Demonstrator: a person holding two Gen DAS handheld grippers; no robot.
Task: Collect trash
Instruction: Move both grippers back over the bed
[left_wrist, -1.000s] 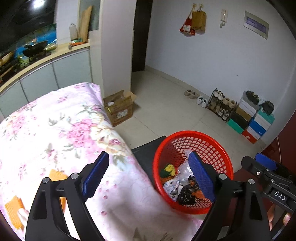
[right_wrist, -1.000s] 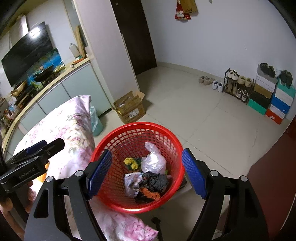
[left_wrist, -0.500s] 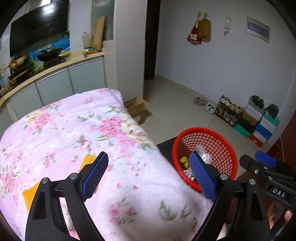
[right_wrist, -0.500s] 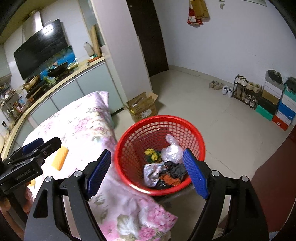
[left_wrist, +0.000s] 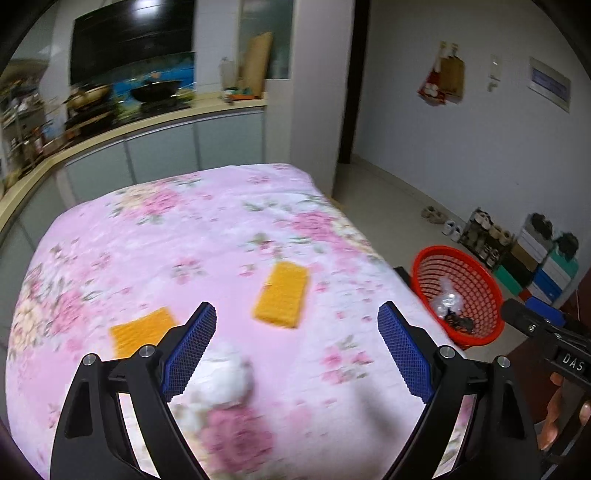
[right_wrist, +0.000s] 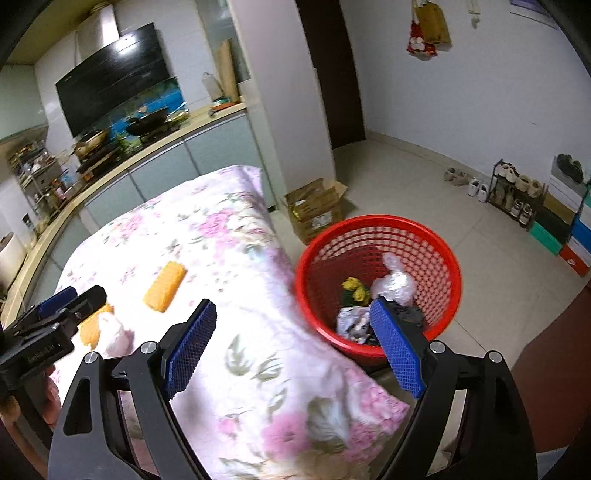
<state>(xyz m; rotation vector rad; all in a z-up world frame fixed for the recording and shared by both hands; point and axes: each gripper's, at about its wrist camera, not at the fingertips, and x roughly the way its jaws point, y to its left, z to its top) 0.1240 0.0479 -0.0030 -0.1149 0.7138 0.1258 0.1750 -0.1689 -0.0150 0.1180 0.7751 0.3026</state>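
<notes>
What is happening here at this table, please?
A person is collecting trash with two hand-held grippers. Both the left hand-held gripper and the right hand-held gripper are open and empty. Two orange pieces and a white wad lie on the floral cloth. The red basket already holds trash.

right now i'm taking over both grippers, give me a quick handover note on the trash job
Left gripper: open, empty, over the floral tablecloth.
Right gripper: open, empty, near the table's edge beside the red basket.
On the table: two orange pieces and a crumpled white wad near the left gripper.
Done: the basket already holds a clear plastic bag, a yellow scrap and dark wrappers.
Left: pick up the three table items and drop them in the basket.
</notes>
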